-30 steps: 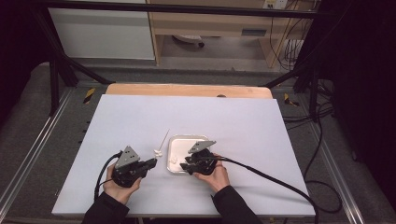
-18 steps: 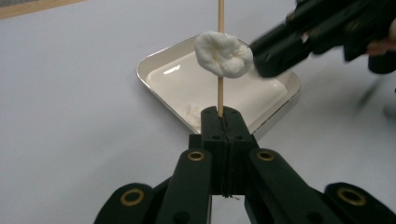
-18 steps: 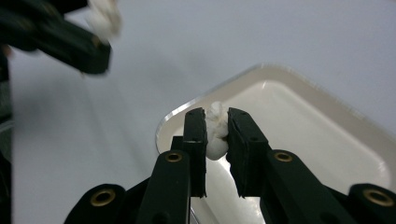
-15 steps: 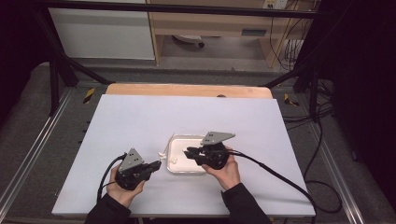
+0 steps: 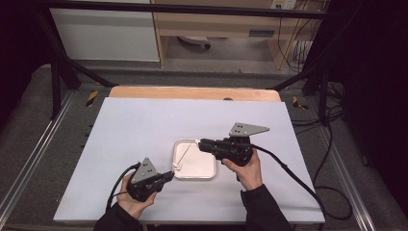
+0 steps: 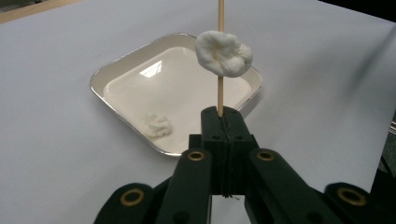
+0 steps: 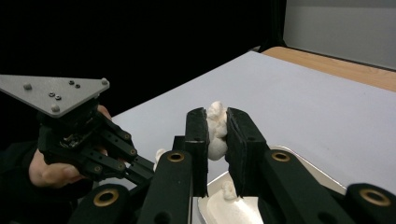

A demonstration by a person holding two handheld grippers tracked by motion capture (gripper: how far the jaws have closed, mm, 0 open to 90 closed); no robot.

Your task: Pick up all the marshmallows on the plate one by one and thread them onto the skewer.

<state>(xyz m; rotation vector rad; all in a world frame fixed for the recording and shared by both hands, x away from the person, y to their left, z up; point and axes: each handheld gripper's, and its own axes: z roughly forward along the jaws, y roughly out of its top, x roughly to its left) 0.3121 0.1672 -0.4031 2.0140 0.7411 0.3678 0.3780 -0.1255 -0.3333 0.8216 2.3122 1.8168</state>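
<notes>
My left gripper is shut on the lower end of a thin wooden skewer. A white marshmallow is threaded on the skewer above the jaws. In the high view this gripper sits at the front left corner of the white tray, and the skewer slants across the tray. My right gripper is shut on a second marshmallow, held above the tray's right side. A loose marshmallow lies in the tray.
The tray stands on a white table top with a wooden strip along the far edge. Black cables trail from both grippers toward the front. Dark frame posts stand left and right of the table.
My right gripper rose from the tray and drew back to the right with a marshmallow. My left gripper moved right to the tray's corner, and the skewer now slants over the tray.
</notes>
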